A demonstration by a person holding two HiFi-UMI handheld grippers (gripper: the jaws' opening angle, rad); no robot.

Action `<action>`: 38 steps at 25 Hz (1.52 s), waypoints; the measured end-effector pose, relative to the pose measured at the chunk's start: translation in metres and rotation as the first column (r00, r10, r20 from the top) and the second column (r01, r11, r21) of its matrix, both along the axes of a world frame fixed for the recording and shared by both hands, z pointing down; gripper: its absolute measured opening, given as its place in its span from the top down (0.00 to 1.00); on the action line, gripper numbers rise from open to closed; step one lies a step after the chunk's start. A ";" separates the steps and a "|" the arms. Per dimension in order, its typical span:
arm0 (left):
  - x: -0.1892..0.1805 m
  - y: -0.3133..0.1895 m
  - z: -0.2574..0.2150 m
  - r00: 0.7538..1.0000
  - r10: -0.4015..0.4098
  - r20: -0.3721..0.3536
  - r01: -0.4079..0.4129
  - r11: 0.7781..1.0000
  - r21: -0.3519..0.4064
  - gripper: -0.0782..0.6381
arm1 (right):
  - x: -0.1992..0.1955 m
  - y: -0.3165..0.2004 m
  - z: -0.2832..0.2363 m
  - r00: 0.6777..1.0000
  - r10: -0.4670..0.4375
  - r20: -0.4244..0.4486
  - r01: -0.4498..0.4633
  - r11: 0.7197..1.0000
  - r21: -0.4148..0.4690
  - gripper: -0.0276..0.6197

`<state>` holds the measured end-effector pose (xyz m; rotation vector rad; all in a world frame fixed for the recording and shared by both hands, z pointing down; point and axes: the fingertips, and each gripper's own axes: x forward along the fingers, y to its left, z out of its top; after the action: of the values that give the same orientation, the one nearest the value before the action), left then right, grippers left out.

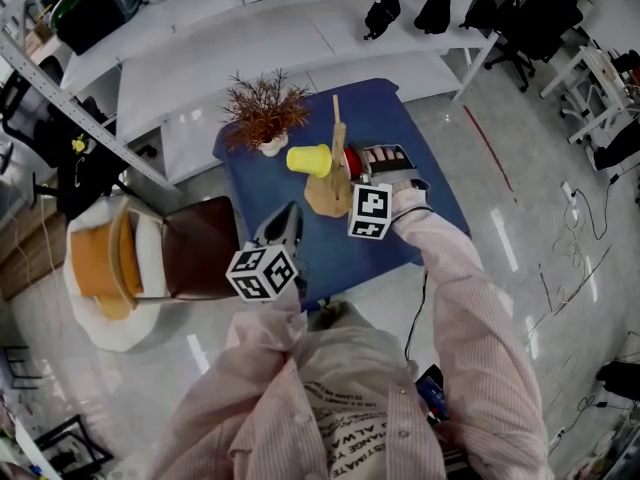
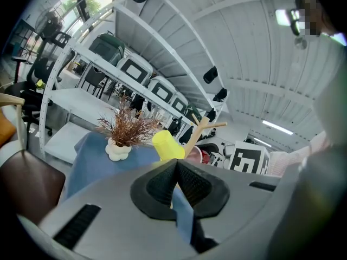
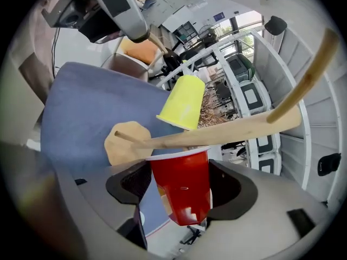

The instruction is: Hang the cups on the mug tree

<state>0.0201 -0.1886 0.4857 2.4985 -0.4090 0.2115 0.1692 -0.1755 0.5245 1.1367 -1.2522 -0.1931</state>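
— So, where's the red cup (image 3: 180,169)?
— Pinched by its sides in the right gripper (image 3: 181,191). The jaws stand wide on it, and its rim is right up at the wooden mug tree (image 3: 227,131). I can't tell from here whether rim and wood touch.
— And the other cup?
— The yellow cup (image 1: 310,159) hangs on the tree with its mouth toward the wood. It's on the side facing the dried plant (image 1: 265,113) in its white pot (image 1: 272,148).
— Where's the tree standing?
— Upright on its flat base (image 1: 325,200), about the middle of the blue table (image 1: 390,113), near the plant.
— The left gripper (image 2: 177,172)?
— Pressed together with nothing in it, close to the person (image 1: 330,408) and well apart from the tree. A brown-seated chair (image 1: 200,248) stands off the table's left edge.
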 end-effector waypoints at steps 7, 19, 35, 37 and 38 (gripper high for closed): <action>-0.002 0.000 0.001 1.000 -0.002 -0.001 0.002 1.000 -0.004 0.89 | -0.001 0.000 0.000 1.000 0.006 0.006 -0.006 1.000 0.004 0.49; 0.001 0.009 0.001 1.000 0.027 -0.004 -0.027 1.000 -0.011 0.89 | -0.006 0.009 0.002 0.994 0.031 0.105 -0.036 0.998 0.045 0.43; 0.009 0.033 0.001 0.993 0.121 -0.008 -0.121 0.993 -0.008 0.89 | -0.020 0.038 -0.043 0.949 0.106 0.296 -0.197 0.934 0.298 0.43; 0.011 0.038 0.001 0.990 0.138 -0.009 -0.138 0.990 -0.008 0.89 | -0.020 0.048 -0.047 0.931 0.132 0.340 -0.250 0.909 0.332 0.43; 0.011 0.040 0.002 0.989 0.146 -0.009 -0.146 0.989 -0.008 0.89 | -0.020 0.054 -0.048 0.920 0.146 0.364 -0.280 0.895 0.348 0.43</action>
<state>0.0311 -0.1482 0.4872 2.5221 -0.2207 0.2606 0.1496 -0.1211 0.4768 1.7061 -1.4038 -0.0885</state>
